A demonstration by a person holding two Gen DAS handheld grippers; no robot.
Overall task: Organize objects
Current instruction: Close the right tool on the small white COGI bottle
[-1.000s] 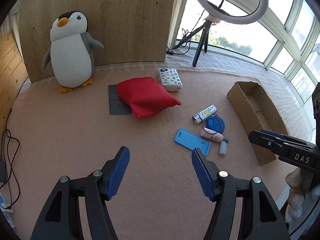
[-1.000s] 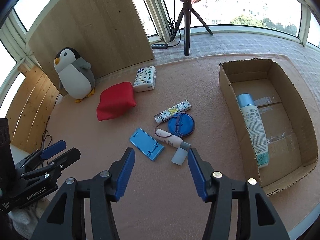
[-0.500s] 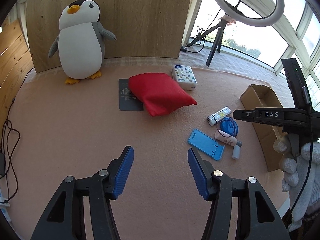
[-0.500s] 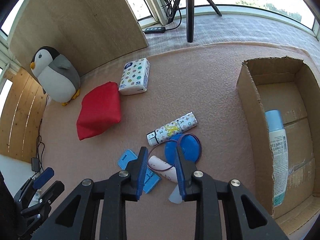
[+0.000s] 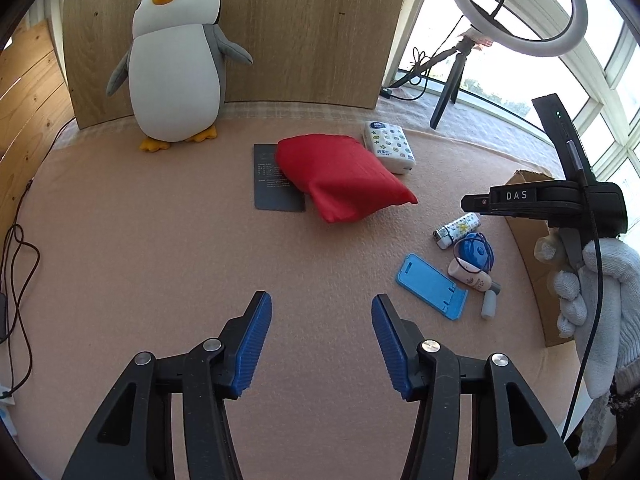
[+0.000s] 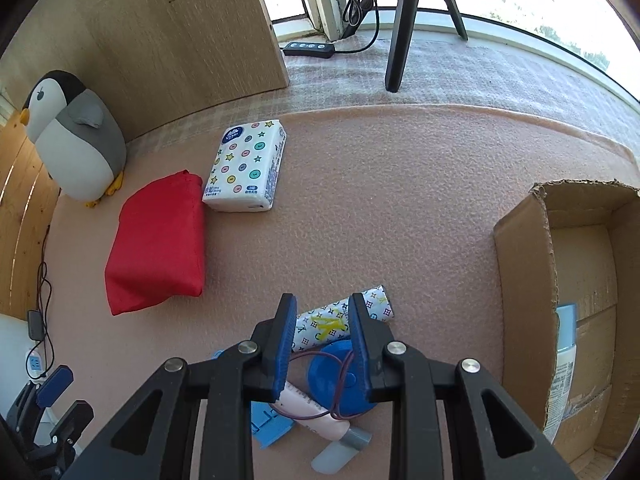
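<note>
A patterned white tube (image 6: 325,325) lies on the pink mat, and my right gripper (image 6: 322,308) hangs over it, fingers half closed astride its middle, not gripping. The tube also shows in the left wrist view (image 5: 457,230). Beside it lie a blue round case (image 6: 335,380), a pink bottle (image 6: 310,414) and a blue phone stand (image 5: 431,285). My left gripper (image 5: 321,312) is open and empty over bare mat. A red pouch (image 5: 340,178), a tissue pack (image 6: 246,166) and a cardboard box (image 6: 560,280) holding a spray bottle (image 6: 564,364) are also here.
A plush penguin (image 5: 178,60) stands against the wooden back panel. A dark card (image 5: 272,178) lies partly under the red pouch. A ring light on a tripod (image 5: 452,80) stands behind the mat. Cables (image 5: 16,248) run along the left edge.
My right gripper has moved forward and down over the patterned tube, and its fingers have narrowed. My left gripper has drifted forward and stays open.
</note>
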